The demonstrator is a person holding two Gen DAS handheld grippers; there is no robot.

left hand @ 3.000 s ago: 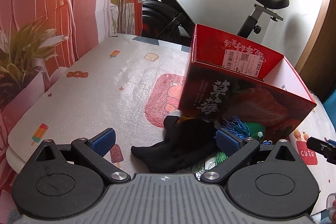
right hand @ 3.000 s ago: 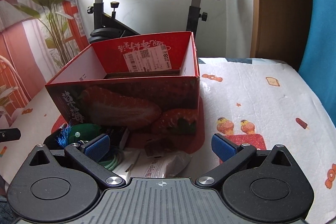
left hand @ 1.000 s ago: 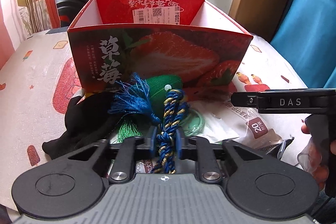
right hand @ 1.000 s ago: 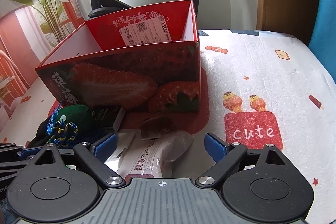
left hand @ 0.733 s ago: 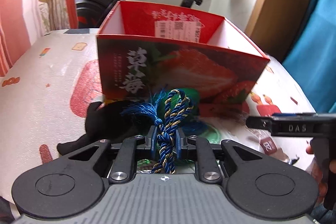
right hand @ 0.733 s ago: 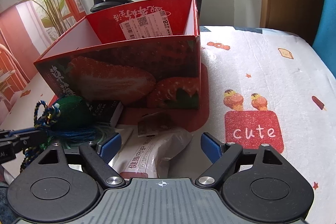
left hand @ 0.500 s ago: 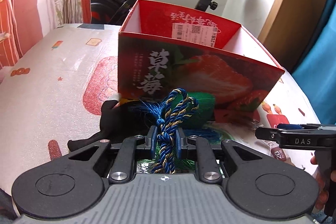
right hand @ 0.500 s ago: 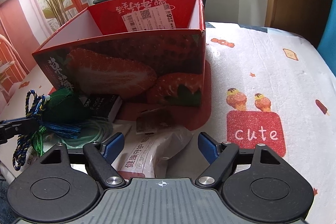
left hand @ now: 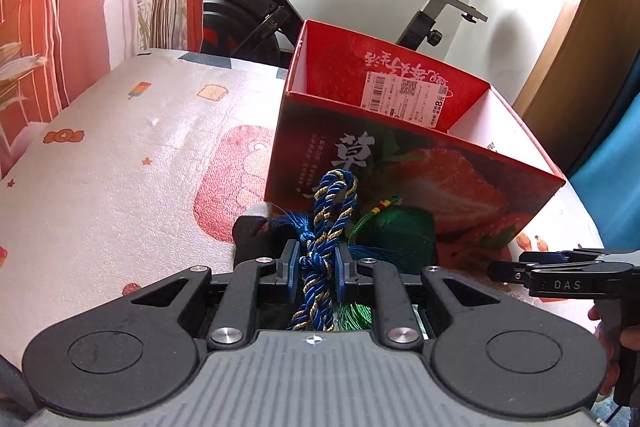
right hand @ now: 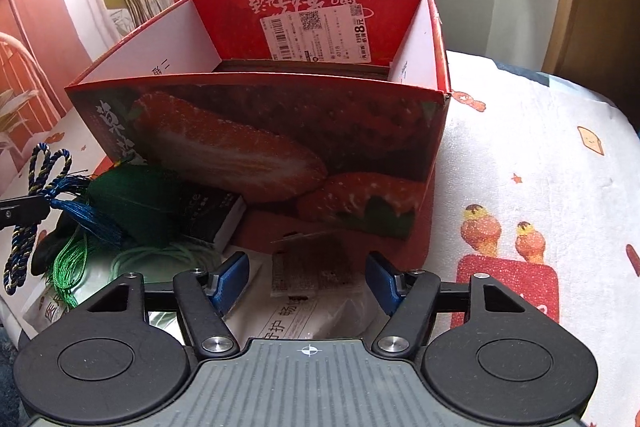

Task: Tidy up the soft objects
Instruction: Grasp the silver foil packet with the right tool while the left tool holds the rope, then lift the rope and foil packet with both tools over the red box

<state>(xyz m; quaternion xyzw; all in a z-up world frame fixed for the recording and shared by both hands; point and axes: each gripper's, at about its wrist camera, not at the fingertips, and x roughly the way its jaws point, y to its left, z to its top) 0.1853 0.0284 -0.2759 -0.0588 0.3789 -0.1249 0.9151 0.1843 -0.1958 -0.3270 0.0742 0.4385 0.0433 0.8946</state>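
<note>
My left gripper (left hand: 317,259) is shut on a blue-and-gold twisted cord (left hand: 334,199), whose loop stands above the pads. From the cord hangs a green pouch (left hand: 396,231) with blue and green tassels, just in front of the red strawberry box (left hand: 400,163). In the right wrist view the cord (right hand: 38,167) and pouch (right hand: 132,203) sit at the left edge. My right gripper (right hand: 307,279) is closing its jaws over a small brown packet (right hand: 308,267) lying on a white packet (right hand: 304,319); the pads do not touch either one.
A black cloth (left hand: 250,231) lies under the pouch. A small black carton (right hand: 212,215) and a pale green cord ring (right hand: 160,255) lie by the box front. The box stands open-topped on a patterned mat (left hand: 120,167). An exercise bike (left hand: 256,15) is behind.
My left gripper carried the cord and pouch up and leftward off the pile. My right gripper moved closer to the box front and its jaws narrowed around the packets.
</note>
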